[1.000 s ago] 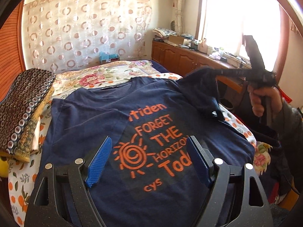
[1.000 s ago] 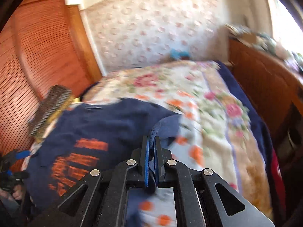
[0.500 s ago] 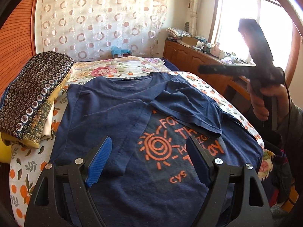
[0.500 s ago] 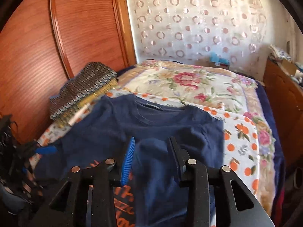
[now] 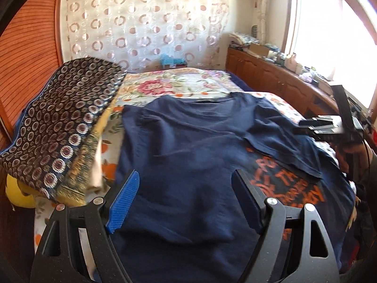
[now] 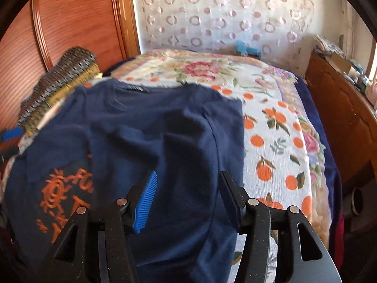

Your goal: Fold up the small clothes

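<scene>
navy T-shirt [image 5: 188, 155] flat on bed | left gripper [image 5: 185, 199] wide, above | right gripper [image 6: 188, 195] wide, above

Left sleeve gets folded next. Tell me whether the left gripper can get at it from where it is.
Probably yes. The left gripper is open and hovers over the shirt; the left sleeve lies flat just ahead, with nothing over it. The stack of folded cloth sits beside it, not on it.

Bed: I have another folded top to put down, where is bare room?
Free: the orange-print sheet right of the T-shirt, and the floral blanket beyond its collar. Crowded: the left edge, where the patterned pile sits.
</scene>
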### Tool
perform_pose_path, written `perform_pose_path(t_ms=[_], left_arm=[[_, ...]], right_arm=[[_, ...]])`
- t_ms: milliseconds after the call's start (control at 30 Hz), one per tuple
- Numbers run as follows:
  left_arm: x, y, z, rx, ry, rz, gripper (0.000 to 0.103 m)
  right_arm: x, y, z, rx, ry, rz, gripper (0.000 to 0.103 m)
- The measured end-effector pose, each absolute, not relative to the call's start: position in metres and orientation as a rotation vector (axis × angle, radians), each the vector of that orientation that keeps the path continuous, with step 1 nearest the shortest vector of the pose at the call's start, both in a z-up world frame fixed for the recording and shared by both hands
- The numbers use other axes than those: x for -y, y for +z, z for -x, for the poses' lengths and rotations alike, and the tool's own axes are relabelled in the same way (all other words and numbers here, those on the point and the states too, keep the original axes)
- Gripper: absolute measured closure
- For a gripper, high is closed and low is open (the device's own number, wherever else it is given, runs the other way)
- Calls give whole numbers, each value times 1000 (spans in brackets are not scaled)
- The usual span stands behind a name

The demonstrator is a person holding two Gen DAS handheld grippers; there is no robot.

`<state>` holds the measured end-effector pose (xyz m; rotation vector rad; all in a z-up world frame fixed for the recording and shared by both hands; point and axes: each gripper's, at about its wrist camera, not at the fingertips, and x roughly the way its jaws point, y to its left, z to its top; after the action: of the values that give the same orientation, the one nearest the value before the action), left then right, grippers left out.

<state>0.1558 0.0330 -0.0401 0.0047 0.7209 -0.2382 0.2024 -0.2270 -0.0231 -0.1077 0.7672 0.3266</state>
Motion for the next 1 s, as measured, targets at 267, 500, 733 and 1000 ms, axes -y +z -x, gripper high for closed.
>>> perform_pose_path(t_ms=[267,500,733,1000], left_arm=[[-53,-46,-197,-763,-220,6,22],[-54,-45,-235,-796,-235,-10,23],[-55,-46,-269,-834,-233,-63,33],[-59,-54,-297,-887,-203,-98,42]], right_arm=[[217,-30,-208,-768,326,122,38],[208,-32,-209,-775,341,144,23],[225,-37,-211,-771,351,125,23],[251,-15,-248,-734,327,65,23]])
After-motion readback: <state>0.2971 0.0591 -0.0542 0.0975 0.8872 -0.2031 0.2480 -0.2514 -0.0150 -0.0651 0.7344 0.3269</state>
